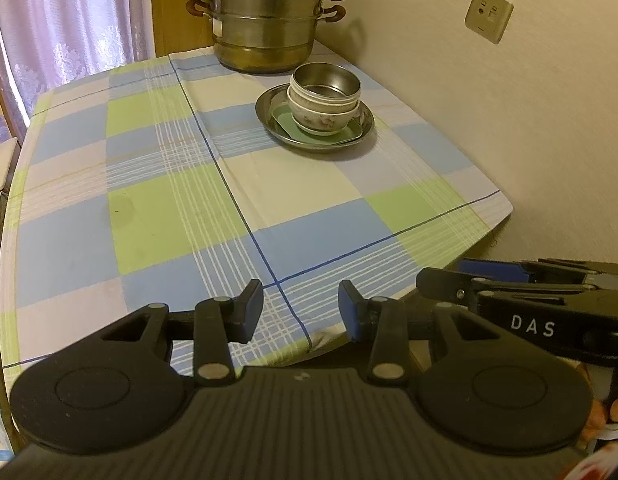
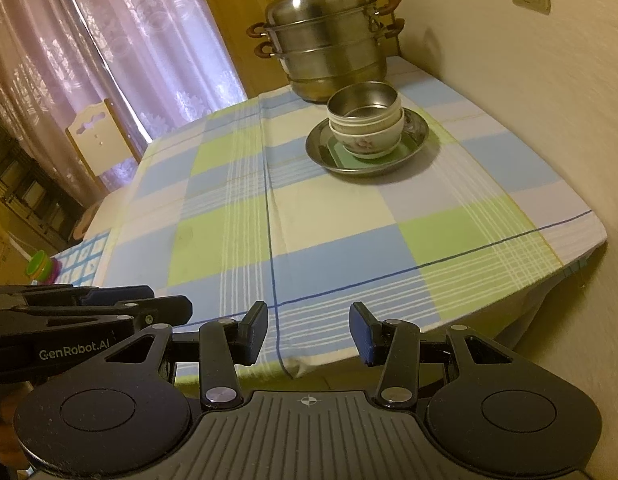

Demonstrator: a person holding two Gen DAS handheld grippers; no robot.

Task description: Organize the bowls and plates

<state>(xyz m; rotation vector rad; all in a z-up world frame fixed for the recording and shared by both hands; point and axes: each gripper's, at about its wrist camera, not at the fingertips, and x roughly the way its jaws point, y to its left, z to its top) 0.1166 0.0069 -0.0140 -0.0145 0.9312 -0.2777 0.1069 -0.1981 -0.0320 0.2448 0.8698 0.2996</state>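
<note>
Bowls, steel nested on flowered ceramic (image 1: 324, 98), sit stacked in a round steel plate (image 1: 269, 114) far across the checked bench (image 1: 149, 200); left tongs (image 1: 301, 306) gape empty. Right view: right tongs (image 2: 308, 330) likewise empty; the slick, chippable stack (image 2: 365, 124) looks best pinched by a rim.

Colours and patterns on a checked table

Blue, pale green and cream checked tablecloth (image 1: 237, 184) crossed by thin white and dark blue lines. Silver round metal plate (image 1: 269, 118) under a pale green square dish (image 1: 287, 120), a white ceramic bowl with pink floral print (image 1: 321, 120) and a silver steel bowl (image 1: 329, 76). Silver tiered steamer pot (image 1: 265, 28), brown handles. Lilac lace-patterned curtain (image 1: 69, 28). Black grippers, blue pads (image 1: 354, 312).
</note>
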